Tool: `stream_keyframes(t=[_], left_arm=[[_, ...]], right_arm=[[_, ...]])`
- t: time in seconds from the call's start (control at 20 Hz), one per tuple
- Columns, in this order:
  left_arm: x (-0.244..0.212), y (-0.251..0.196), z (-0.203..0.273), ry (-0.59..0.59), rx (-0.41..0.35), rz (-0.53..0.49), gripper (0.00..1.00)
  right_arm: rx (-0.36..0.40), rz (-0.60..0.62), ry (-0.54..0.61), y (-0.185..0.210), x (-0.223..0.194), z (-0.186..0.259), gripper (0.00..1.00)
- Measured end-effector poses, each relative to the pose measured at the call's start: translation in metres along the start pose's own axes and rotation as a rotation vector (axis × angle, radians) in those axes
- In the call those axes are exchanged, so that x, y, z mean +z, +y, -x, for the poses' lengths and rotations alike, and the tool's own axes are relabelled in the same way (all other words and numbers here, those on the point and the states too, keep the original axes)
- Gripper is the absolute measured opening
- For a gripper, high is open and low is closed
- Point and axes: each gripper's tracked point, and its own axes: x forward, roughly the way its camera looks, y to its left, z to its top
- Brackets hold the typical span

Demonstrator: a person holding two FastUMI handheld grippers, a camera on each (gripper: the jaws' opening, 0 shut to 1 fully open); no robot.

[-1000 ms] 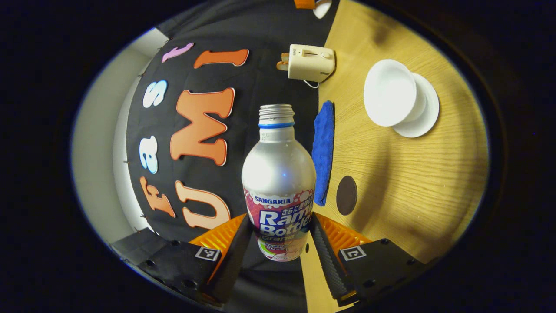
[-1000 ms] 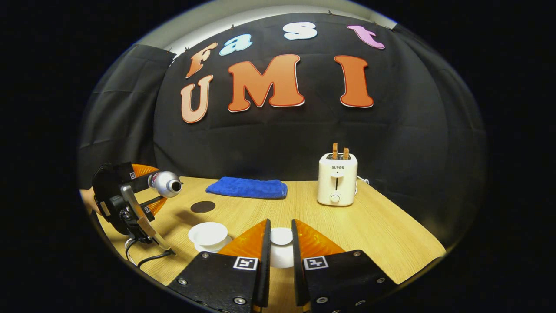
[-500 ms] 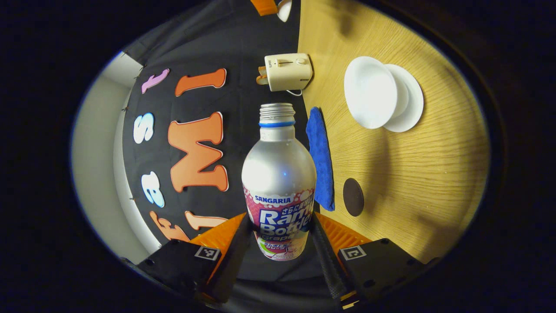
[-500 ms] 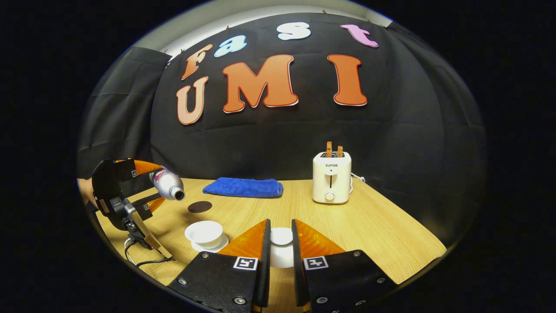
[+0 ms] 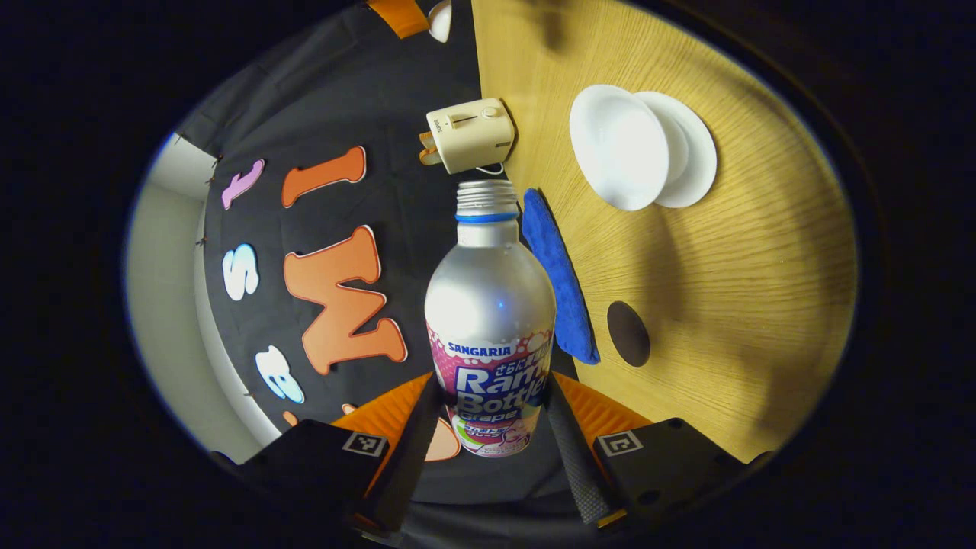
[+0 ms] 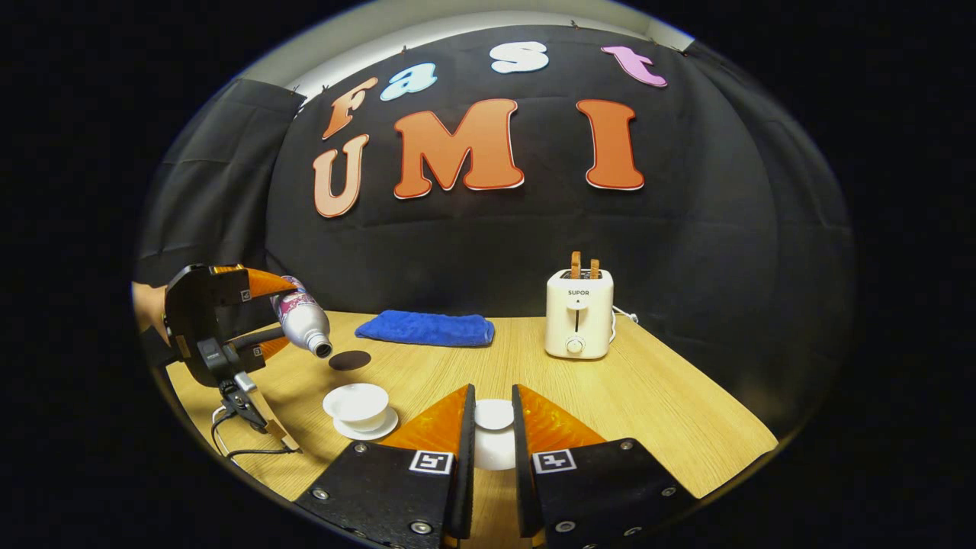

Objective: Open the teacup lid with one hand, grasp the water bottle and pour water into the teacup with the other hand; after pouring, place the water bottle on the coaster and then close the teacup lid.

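Note:
My left gripper (image 5: 488, 427) is shut on a silver capless water bottle (image 5: 489, 305) with a pink label. In the right gripper view that left gripper (image 6: 263, 328) holds the bottle (image 6: 303, 320) tilted, mouth pointing down and sitting up and to the left of the open white teacup (image 6: 356, 401). I see no water stream. The teacup (image 5: 618, 145) stands on a white saucer (image 5: 698, 164). A dark round coaster (image 5: 628, 333) lies bare on the table; the coaster (image 6: 349, 360) is behind the cup. My right gripper (image 6: 492, 438) is shut on the white teacup lid (image 6: 494, 415), held to the right of the cup.
A folded blue towel (image 6: 425, 329) lies at the back of the wooden table (image 6: 648, 404), with a cream toaster (image 6: 577, 314) to its right. A cable (image 6: 252, 451) trails from the left gripper near the table's front left edge. Black cloth walls close off the back.
The left gripper has tipped the bottle further, so its mouth now points more downward and sits closer to the teacup. The right gripper has held the lid almost still.

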Motion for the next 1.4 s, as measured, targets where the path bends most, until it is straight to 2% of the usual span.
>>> stream_keyframes(t=[0.2,0.25,0.3,0.35,0.4,0.45,0.6,0.95,1.0,1.2,1.3,1.4], left_arm=[[-0.006,0.01,-0.003,0.002,0.01,-0.06,0.82],[-0.008,0.012,-0.004,0.004,0.012,-0.073,0.85],[-0.009,0.014,-0.003,0.002,0.013,-0.087,0.82],[-0.011,0.016,-0.004,0.005,0.017,-0.098,0.85],[-0.013,0.019,-0.004,0.006,0.019,-0.107,0.82],[-0.013,0.021,-0.005,0.007,0.024,-0.116,0.85],[-0.015,0.027,-0.005,0.007,0.038,-0.145,0.85],[-0.015,0.043,-0.005,0.008,0.083,-0.202,0.82],[-0.016,0.045,-0.004,0.011,0.088,-0.21,0.88],[-0.015,0.05,-0.006,0.012,0.093,-0.251,0.82],[-0.014,0.049,-0.006,0.007,0.097,-0.271,0.85],[-0.012,0.046,-0.007,0.003,0.096,-0.285,0.82]], right_arm=[[0.017,-0.006,0.002,0.005,-0.003,0.0,0.24],[0.016,0.001,0.001,0.004,-0.002,-0.001,0.24],[0.016,0.008,-0.001,0.004,-0.002,0.0,0.24],[0.014,0.01,-0.003,0.004,-0.001,-0.001,0.24],[0.019,0.012,-0.002,0.005,-0.001,0.0,0.24],[0.02,0.011,-0.003,0.005,-0.001,0.0,0.24],[0.029,0.015,-0.005,0.005,-0.001,0.0,0.24],[0.041,0.022,-0.009,0.007,0.0,-0.001,0.24],[0.044,0.022,-0.01,0.007,0.0,-0.001,0.24],[0.049,0.024,-0.014,0.008,0.001,0.0,0.24],[0.055,0.023,-0.018,0.009,0.002,-0.001,0.24],[0.055,0.029,-0.018,0.009,0.002,-0.001,0.24]])
